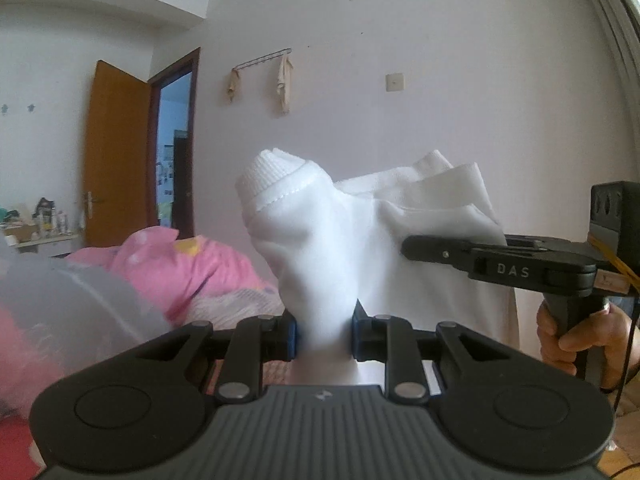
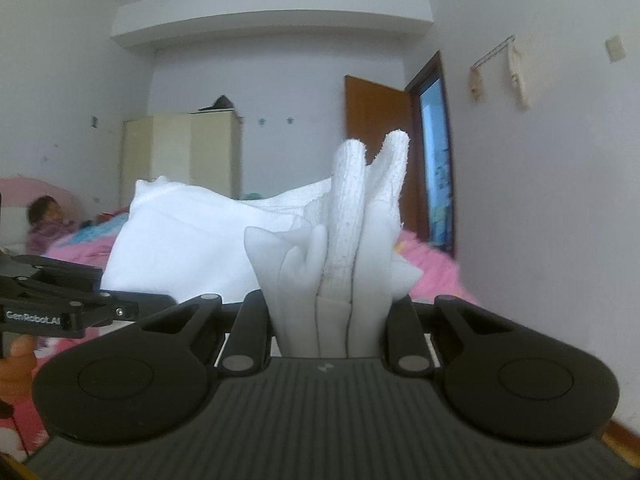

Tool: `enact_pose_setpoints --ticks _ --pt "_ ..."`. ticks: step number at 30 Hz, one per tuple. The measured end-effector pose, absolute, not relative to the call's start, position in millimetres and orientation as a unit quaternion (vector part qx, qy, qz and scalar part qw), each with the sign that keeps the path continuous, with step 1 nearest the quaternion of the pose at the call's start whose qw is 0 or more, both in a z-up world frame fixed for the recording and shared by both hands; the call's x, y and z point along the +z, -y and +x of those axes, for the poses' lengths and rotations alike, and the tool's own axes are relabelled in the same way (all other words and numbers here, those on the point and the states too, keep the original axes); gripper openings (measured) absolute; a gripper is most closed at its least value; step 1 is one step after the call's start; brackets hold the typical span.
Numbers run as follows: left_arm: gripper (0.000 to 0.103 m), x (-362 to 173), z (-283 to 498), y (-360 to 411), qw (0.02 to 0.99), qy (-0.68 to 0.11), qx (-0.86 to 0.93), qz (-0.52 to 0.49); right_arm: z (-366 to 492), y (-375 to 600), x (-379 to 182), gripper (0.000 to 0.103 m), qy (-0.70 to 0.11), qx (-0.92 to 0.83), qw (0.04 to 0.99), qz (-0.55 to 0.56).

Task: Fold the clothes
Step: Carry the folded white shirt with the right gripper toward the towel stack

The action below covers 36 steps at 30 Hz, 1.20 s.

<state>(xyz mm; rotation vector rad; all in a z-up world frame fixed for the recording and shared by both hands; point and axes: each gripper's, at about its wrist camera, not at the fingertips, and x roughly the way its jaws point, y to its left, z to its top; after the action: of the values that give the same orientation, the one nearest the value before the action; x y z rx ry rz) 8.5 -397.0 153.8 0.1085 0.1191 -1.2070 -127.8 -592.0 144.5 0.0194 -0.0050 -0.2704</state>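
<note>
Pinching bunched white cloth point(image 1: 320, 248), the left gripper point(image 1: 323, 334) holds the garment up in the air; the right gripper point(image 2: 330, 312) clamps its ribbed edge alongside. Beyond lie pink bedding point(image 1: 188, 268), a wardrobe point(image 2: 180, 152) and an open door point(image 1: 116, 152).

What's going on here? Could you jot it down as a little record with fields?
place: bedroom with a pink bed and an open brown door
item: white garment, held up in the air
left gripper: shut on the garment
right gripper: shut on a bunched ribbed edge of the garment
holder: a hand on the right gripper's handle
wall: hook rail with two beige cloths
fold state: not yet folded; cloth hangs between the grippers
</note>
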Motion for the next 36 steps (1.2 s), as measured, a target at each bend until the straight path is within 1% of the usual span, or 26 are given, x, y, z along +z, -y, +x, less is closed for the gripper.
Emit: enact_pose_setpoints --ticks 7,13,18,23,28,36 --pt "0.025 161.6 46.3 461.2 0.814 -0.049 -0.577 0.043 -88.1 645.2 165.8 0.017 -0.004 -0.179 0.983 -0.049" --pt "0.025 168.0 93.0 516.0 0.816 -0.048 -0.574 0.04 -35.1 695.7 180.4 0.017 -0.009 -0.198 0.977 -0.081" --pt "0.025 162.5 127.7 548.0 0.822 -0.057 -0.566 0.025 8.5 731.2 183.9 0.017 -0.007 -0.205 0.974 -0.093" --pt "0.024 149.5 154.7 567.5 0.823 -0.063 -0.564 0.008 37.2 752.7 178.3 0.017 -0.017 -0.203 0.973 -0.105" --pt "0.024 138.5 179.7 571.4 0.83 -0.07 -0.553 -0.007 70.2 765.2 165.6 0.017 -0.038 -0.199 0.973 -0.11" --pt "0.024 118.0 239.1 567.8 0.84 -0.12 -0.528 -0.029 128.6 768.4 152.0 0.017 -0.061 -0.173 0.977 -0.105"
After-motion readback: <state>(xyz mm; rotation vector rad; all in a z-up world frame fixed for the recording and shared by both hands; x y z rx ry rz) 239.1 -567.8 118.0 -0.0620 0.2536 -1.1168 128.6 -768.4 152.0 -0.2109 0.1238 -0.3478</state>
